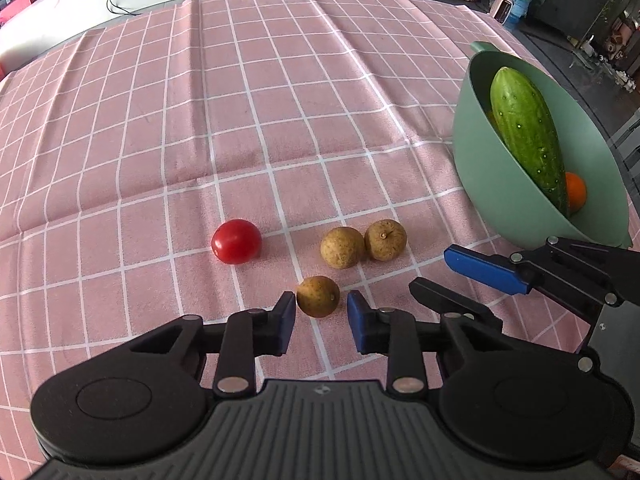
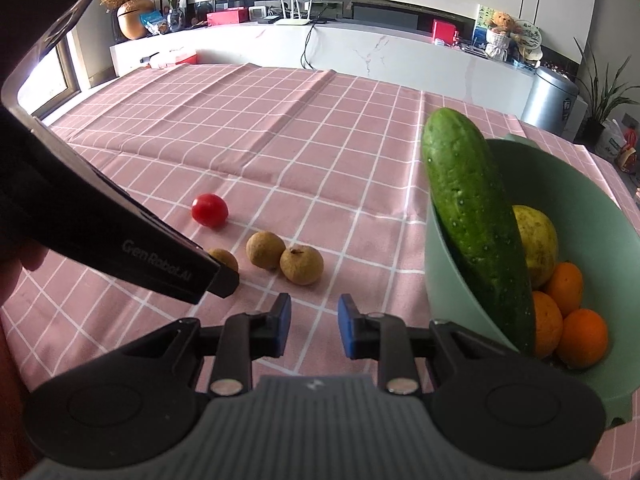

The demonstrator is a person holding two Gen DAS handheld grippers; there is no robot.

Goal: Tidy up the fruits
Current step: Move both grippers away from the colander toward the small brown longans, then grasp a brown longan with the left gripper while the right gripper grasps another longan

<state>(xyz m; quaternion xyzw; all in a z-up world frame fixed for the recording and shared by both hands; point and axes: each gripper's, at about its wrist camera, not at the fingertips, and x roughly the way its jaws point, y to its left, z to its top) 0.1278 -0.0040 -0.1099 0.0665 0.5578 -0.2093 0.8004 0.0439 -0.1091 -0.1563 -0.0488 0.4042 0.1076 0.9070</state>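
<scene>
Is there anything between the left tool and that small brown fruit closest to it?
Nothing visible. The nearest longan already sits between the left tool's blue pads; the left pad meets it, the right shows a small gap.

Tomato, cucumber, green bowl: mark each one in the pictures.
tomato [image 1: 236, 241], left wrist view, middle of its red skin
cucumber [image 2: 476, 216], right wrist view, mid-length of its body
green bowl [image 1: 496, 184], left wrist view, outer wall

Both wrist views angled down, close over tablecloth [image 1: 280, 100] — shared fruit, bowl [image 2: 600, 216]
</scene>
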